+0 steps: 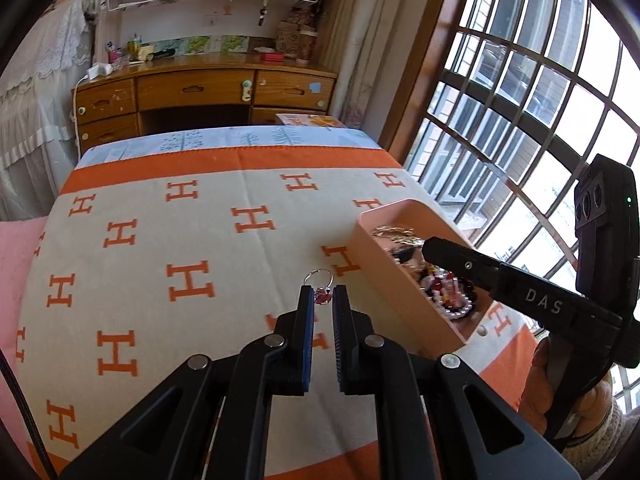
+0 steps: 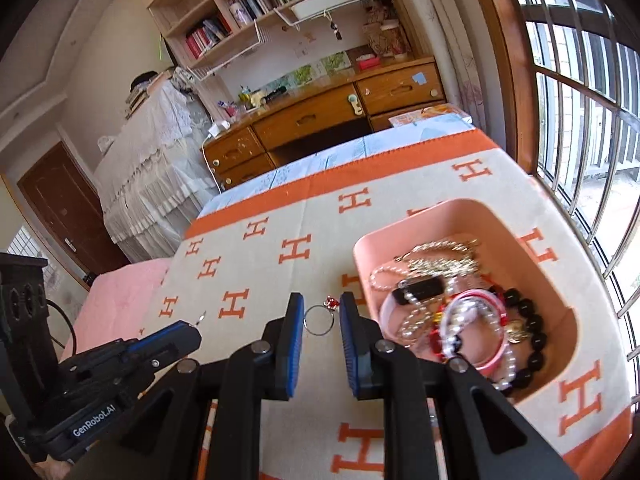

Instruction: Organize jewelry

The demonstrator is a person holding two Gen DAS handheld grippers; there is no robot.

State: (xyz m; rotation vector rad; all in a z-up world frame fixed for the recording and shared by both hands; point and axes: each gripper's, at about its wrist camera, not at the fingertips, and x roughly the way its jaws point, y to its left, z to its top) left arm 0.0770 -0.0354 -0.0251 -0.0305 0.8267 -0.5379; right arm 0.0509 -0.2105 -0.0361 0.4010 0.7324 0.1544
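The far end of the pink box point(image 1: 400, 276) is cut across in the left wrist view by the right gripper point(image 1: 430, 250), whose fingers lie over the heap inside, so how far its jaws stand apart cannot be told there; the right wrist view shows them plainly, held apart with a gap between the blue pads point(image 2: 290, 354) and gripping nothing. The box sits on the blanket point(image 2: 256, 272) toward the window edge of the bed, and holds a tangle that is hard to separate: a gold chain point(image 2: 448, 258), a string of pearls point(image 2: 404, 330), a black bead bracelet point(image 2: 528, 332), a pink bangle point(image 2: 498, 354) and a small black clip point(image 2: 420, 289), with red pieces among them. The ring point(image 2: 319, 319), a thin silver hoop with a red stone, lies on the blanket just beside the box's near corner, partly framed between the right gripper's point(image 2: 319, 308) tips but not touched by them. In the left wrist view the same ring point(image 1: 319, 285) lies just past the left gripper point(image 1: 320, 292), its stone half hidden between the tips; those jaws are narrowly parted and hold nothing. In the right wrist view the left gripper's point(image 2: 188, 330) tips are seen from the side, and its lower body runs off the frame.
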